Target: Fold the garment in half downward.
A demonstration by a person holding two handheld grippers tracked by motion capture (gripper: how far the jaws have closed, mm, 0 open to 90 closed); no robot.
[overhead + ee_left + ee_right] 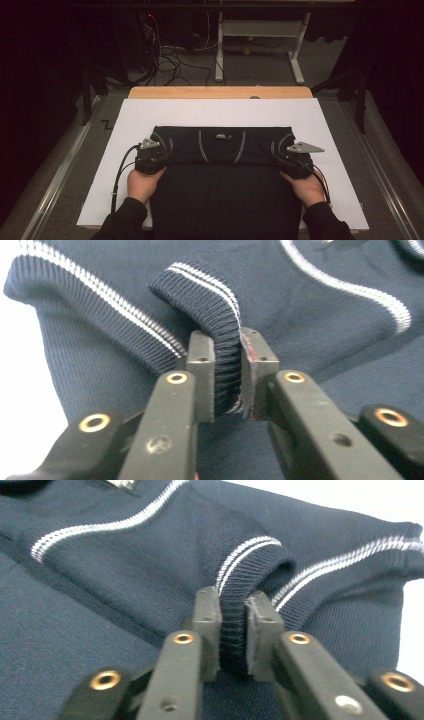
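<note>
A dark navy knit sweater [220,185] with thin white stripes lies flat on a white board [325,125], its collar end folded toward me. My left gripper [159,146] is at the sweater's left edge. In the left gripper view that gripper [227,347] is shut on a ribbed, white-striped cuff [200,295], which stands pinched between the pads. My right gripper [282,150] is at the sweater's right edge. In the right gripper view it [232,602] is shut on the other ribbed cuff [250,555]. A hand holds each gripper from below.
The white board rests on a wooden table [220,92]. Bare board shows left, right and beyond the sweater. On the floor behind stand a white desk frame [260,30] and a tangle of cables [170,60]. Metal rails [65,165] run along both sides.
</note>
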